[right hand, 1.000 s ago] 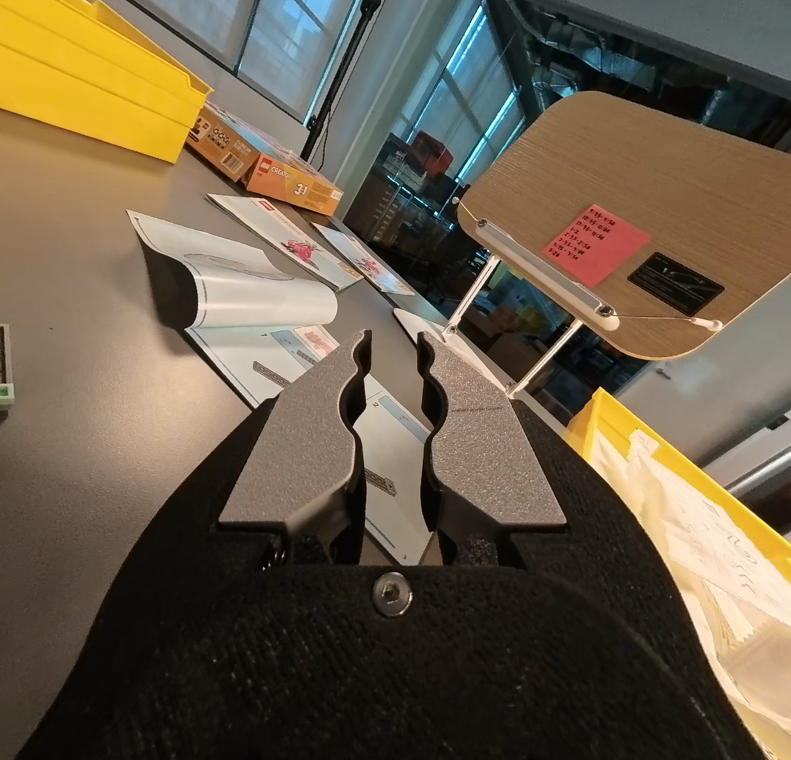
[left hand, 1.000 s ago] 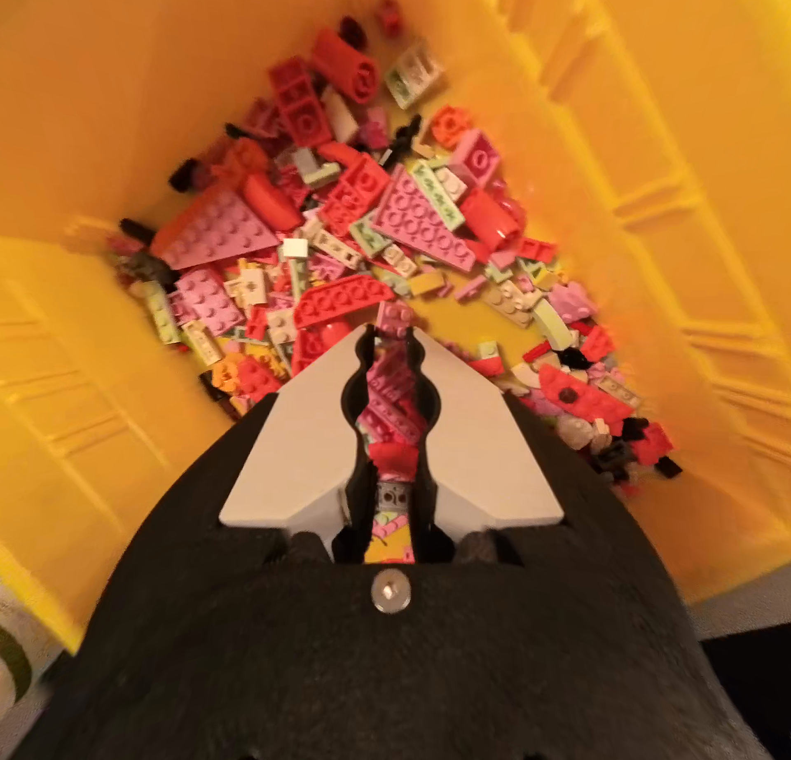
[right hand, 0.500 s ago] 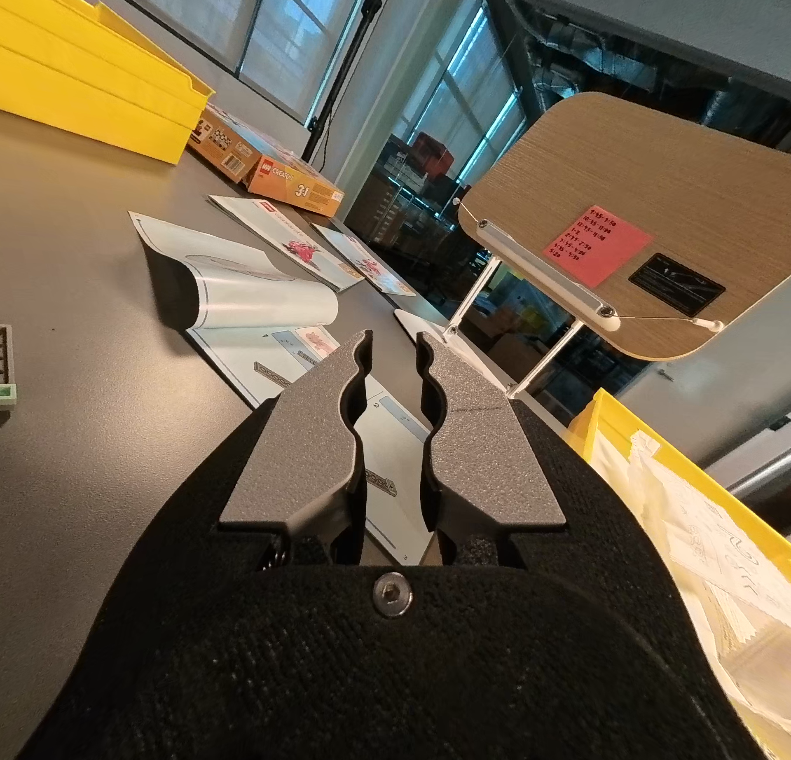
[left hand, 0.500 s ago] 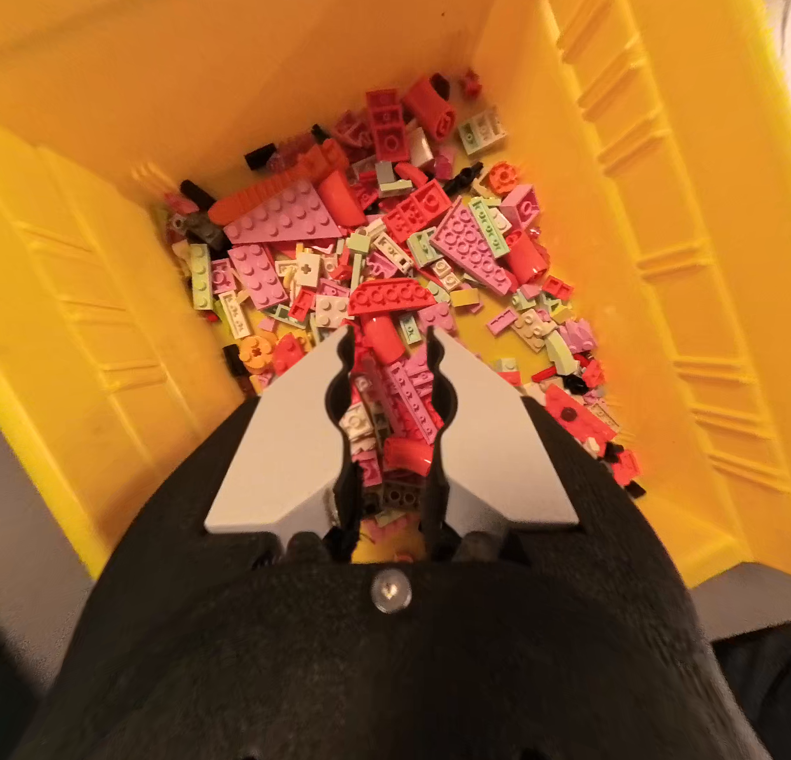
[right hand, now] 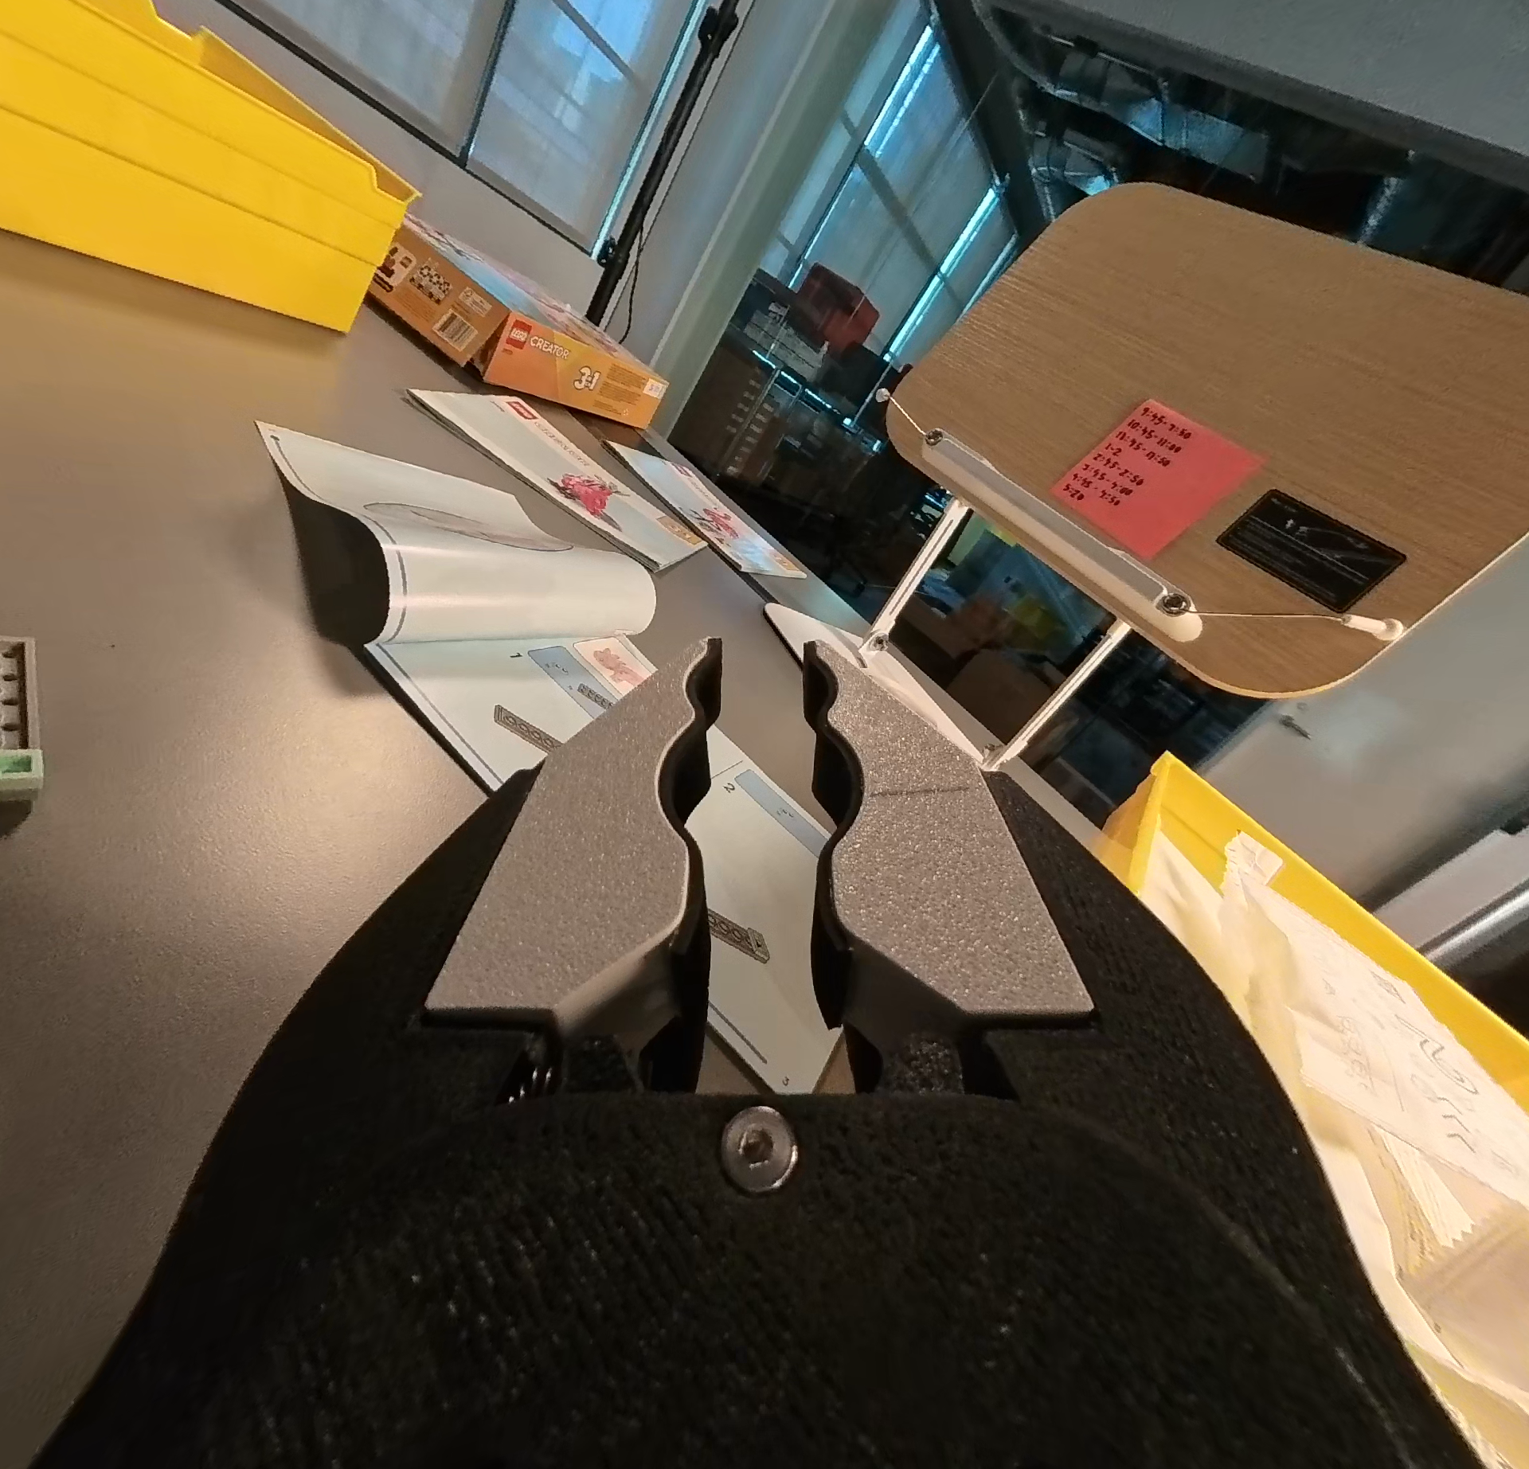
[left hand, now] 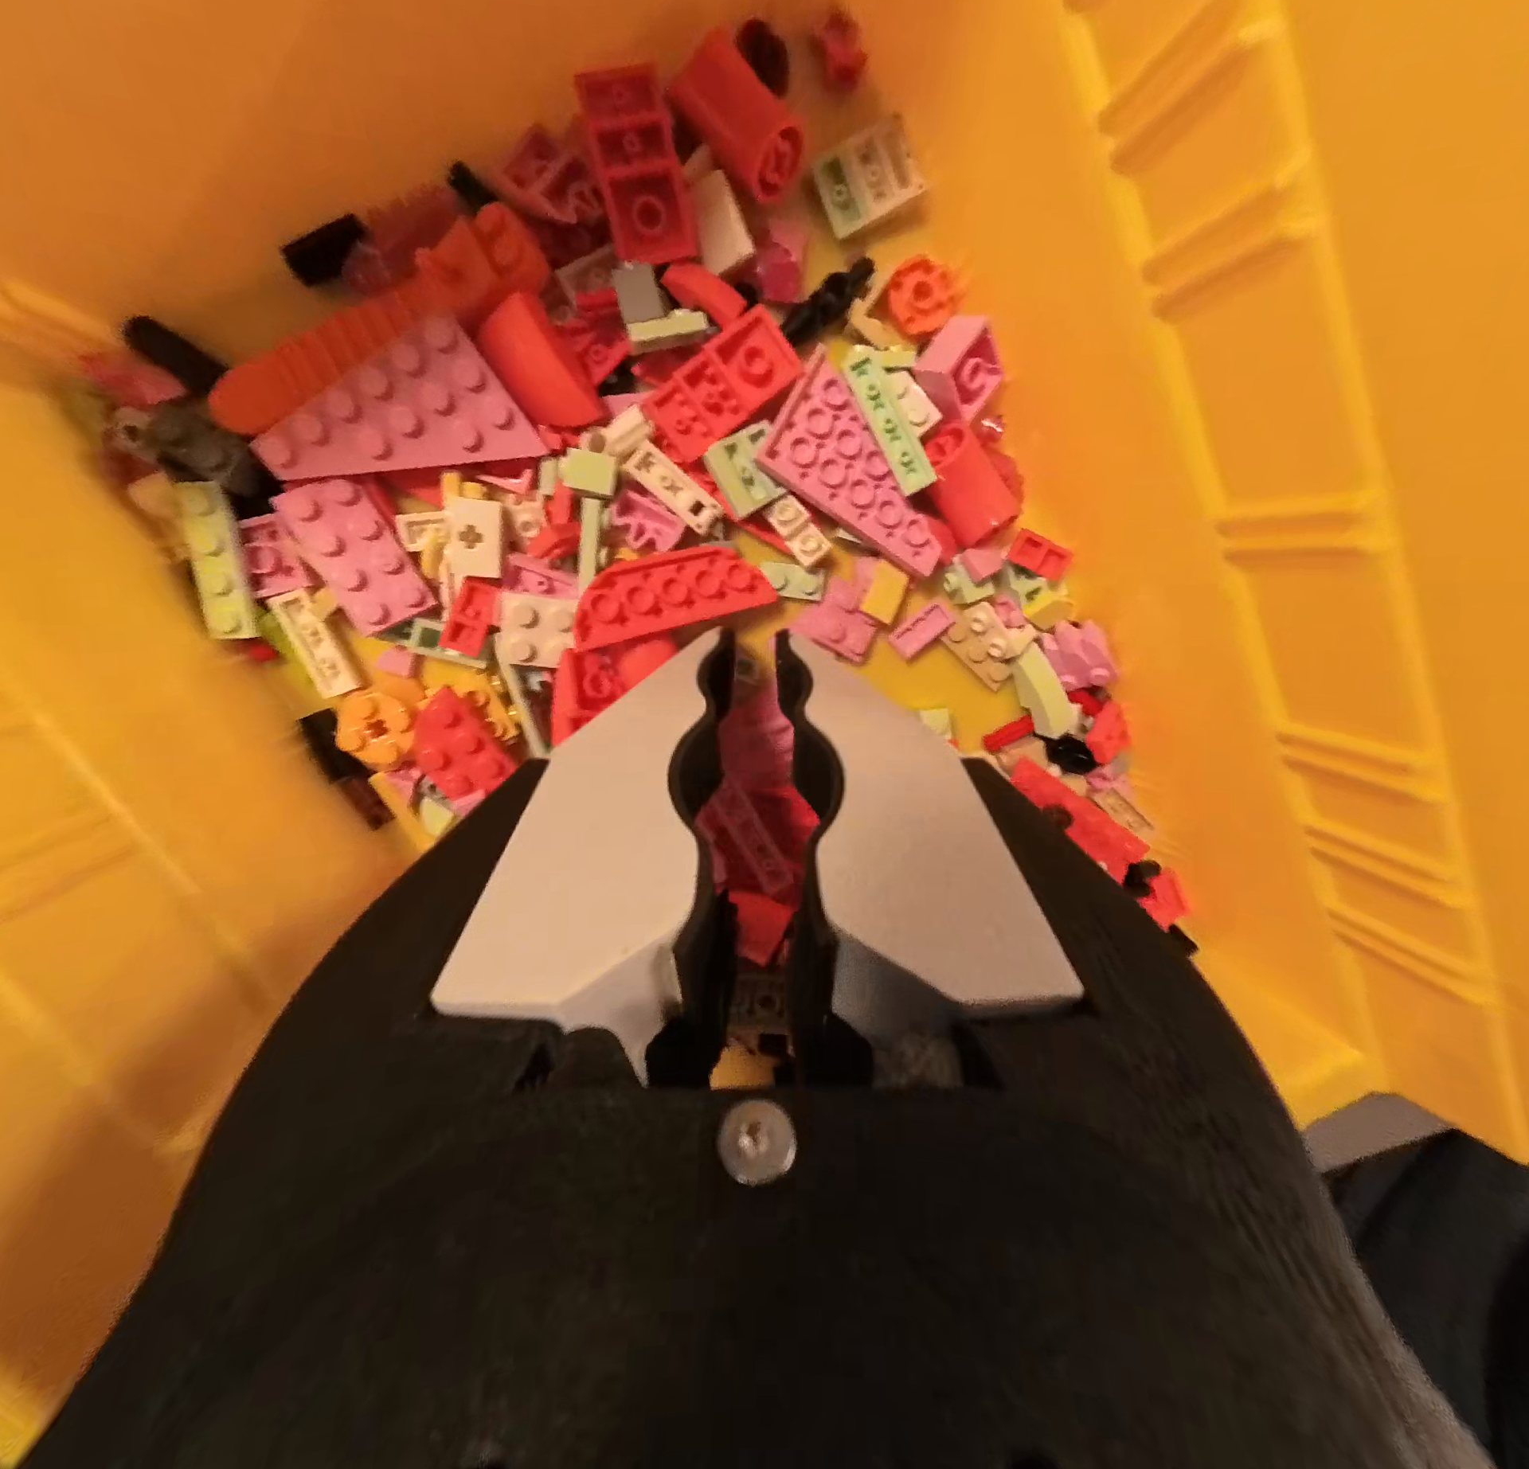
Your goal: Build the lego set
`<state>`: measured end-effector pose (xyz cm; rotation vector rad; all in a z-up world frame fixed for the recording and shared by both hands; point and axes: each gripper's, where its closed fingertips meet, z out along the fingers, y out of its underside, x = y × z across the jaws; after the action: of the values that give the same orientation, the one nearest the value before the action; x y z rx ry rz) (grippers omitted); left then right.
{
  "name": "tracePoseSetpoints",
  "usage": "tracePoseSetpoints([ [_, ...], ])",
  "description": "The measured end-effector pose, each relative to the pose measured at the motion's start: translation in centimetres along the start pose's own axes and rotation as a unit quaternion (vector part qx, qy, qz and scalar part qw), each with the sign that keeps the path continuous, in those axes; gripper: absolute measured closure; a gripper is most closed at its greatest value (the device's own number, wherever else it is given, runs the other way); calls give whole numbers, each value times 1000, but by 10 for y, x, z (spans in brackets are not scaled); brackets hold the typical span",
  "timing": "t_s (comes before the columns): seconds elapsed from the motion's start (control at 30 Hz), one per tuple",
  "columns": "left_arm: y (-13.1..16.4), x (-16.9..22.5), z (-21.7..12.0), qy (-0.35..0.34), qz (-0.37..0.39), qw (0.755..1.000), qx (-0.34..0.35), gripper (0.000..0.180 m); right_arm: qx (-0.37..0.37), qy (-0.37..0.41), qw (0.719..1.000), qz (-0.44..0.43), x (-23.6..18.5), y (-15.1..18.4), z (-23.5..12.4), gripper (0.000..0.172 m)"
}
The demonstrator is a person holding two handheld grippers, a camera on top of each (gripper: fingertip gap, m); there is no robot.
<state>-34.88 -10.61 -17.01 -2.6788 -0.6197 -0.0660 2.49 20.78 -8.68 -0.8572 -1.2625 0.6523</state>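
Left wrist view.
- Left gripper (left hand: 754, 643): inside a yellow bin (left hand: 1241, 437), tips low over the bricks (left hand: 662, 437). The jaws are nearly closed with a thin slit between them. Blur hides whether a small piece is pinched at the tips.
- Bricks: a loose heap of pink, red, pale green and cream on the bin floor. A red curved plate (left hand: 674, 594) lies just ahead of the tips.

Right wrist view.
- Right gripper (right hand: 759, 660): over a grey table (right hand: 165, 767), jaws partly open with nothing between them.
- Open booklet (right hand: 496, 594): lies under and just ahead of the right gripper.
- Further off: an orange box (right hand: 563, 362), yellow trays (right hand: 165, 188) and a wooden stand (right hand: 1200, 403).
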Motion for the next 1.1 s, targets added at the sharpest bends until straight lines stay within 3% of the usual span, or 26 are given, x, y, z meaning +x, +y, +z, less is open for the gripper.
tracePoseSetpoints([
  [0.3, 2, 0, -5, 25, -70, 997, -22, 160, 4, -2, 1000, 4, 0, -1, -1, 155],
  [0.87, 8, -9, 2, -26, -38, 998, -47, 173, 8, -5, 1000, 6, -1, -2, -1, 156],
  [1.0, -5, -7, -12, -22, -21, 999, 13, 174, 9, -5, 1000, 8, 0, -2, -2, 156],
  [1.1, -35, 22, -54, 39, -2, 986, 160, 174, 10, -5, 1000, 9, 0, -2, -2, 156],
])
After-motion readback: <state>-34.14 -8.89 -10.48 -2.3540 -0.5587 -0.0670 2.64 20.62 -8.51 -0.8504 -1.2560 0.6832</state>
